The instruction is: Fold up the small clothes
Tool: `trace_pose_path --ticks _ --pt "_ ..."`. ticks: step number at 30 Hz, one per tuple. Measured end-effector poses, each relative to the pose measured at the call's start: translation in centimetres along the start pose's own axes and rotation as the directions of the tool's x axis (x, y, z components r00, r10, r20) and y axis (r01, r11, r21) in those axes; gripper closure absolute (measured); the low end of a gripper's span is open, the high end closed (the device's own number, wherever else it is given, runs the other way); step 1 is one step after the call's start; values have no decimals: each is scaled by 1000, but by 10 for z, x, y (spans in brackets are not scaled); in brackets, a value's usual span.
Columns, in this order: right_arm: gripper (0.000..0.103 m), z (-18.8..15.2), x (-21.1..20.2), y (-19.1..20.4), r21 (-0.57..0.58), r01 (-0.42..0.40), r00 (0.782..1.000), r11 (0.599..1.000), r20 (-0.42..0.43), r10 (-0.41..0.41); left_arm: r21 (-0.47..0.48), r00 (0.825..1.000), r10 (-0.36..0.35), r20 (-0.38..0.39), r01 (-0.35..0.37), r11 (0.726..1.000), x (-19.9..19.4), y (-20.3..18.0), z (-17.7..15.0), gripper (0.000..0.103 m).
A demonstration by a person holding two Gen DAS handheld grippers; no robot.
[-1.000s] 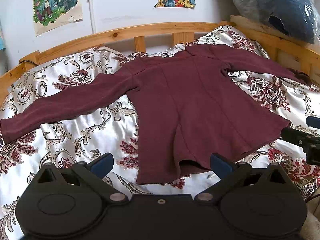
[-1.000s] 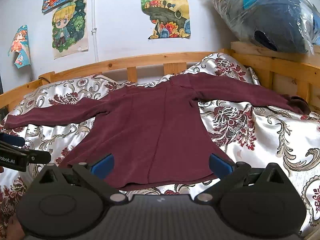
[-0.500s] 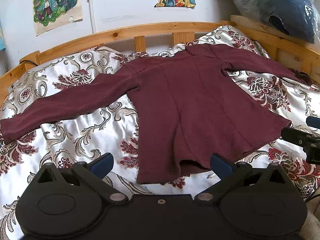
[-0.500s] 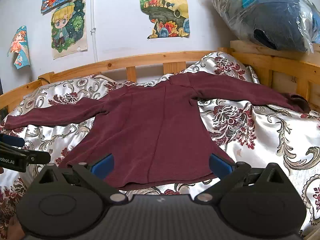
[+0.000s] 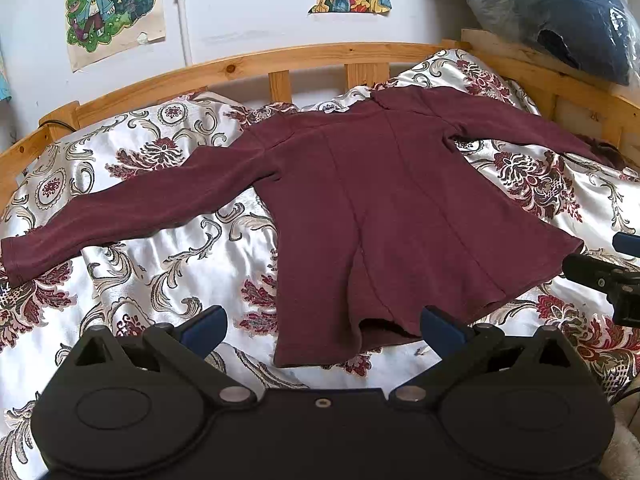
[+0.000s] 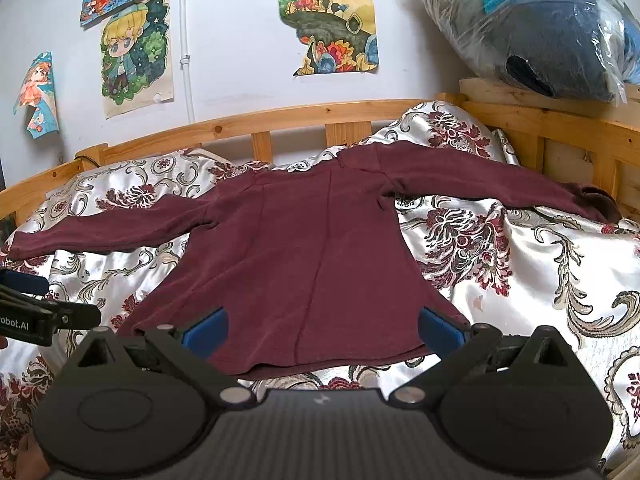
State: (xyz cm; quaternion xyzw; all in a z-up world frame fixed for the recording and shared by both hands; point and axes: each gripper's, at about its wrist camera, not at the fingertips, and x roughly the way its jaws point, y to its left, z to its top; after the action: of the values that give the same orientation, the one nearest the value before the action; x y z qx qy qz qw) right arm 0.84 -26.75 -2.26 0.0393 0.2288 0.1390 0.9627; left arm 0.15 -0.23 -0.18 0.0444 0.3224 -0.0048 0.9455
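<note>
A small maroon long-sleeved top (image 5: 384, 216) lies flat on the bed with both sleeves spread out; it also shows in the right wrist view (image 6: 312, 252). My left gripper (image 5: 322, 326) is open and empty, hovering just before the hem's left corner. My right gripper (image 6: 322, 326) is open and empty, hovering above the hem's middle. The left sleeve cuff (image 5: 16, 256) lies at the far left. The right sleeve cuff (image 6: 600, 204) lies bunched near the wooden rail. Each gripper shows at the edge of the other's view.
A silver floral bedspread (image 5: 152, 264) covers the bed. A wooden rail (image 5: 280, 64) runs round the back and right side. A plastic-wrapped dark bundle (image 6: 540, 28) sits on the right rail. Posters (image 6: 136, 52) hang on the white wall.
</note>
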Motion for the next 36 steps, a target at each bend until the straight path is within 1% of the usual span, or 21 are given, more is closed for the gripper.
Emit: trace_pose_path --ticks 11,14,17,19,21,23,25,27,29,32,34,36 --pt "0 -3 3 0 13 3 1000 1000 -17 -2 7 1000 7 -10 -7 1000 0 2 -3 1" --pt "0 1 6 0 28 10 999 1000 -49 -8 11 999 24 -26 -23 1000 3 3 -3 1" --pt "0 9 14 0 37 24 994 999 -112 -20 14 996 66 -66 -65 998 12 4 3 1" --pt "0 18 22 -2 47 23 988 999 -155 -15 33 990 98 -103 -96 995 21 5 12 1" --pt "0 29 29 -6 60 0 984 998 -179 11 65 982 137 -126 -130 989 29 3 27 1" --pt "0 40 36 -13 75 -27 985 997 -169 40 85 977 159 -144 -147 985 38 4 45 1" --pt "0 54 43 -25 92 -43 989 995 -140 56 89 975 151 -161 -138 986 45 5 65 1" --pt "0 66 53 -40 111 -28 993 993 -108 40 90 976 147 -162 -134 987 54 5 84 1" --pt "0 80 65 -61 128 -8 998 992 -66 16 85 976 156 -153 -144 986 65 4 101 1" --pt "0 93 84 -95 160 79 997 984 -5 -79 61 978 160 -132 -154 986 88 1 119 1" --pt "0 96 99 -127 234 162 986 959 0 -167 35 981 149 -125 -146 989 107 0 124 1" --pt "0 96 111 -158 329 244 967 912 -17 -253 11 981 137 -140 -137 991 129 1 127 1"
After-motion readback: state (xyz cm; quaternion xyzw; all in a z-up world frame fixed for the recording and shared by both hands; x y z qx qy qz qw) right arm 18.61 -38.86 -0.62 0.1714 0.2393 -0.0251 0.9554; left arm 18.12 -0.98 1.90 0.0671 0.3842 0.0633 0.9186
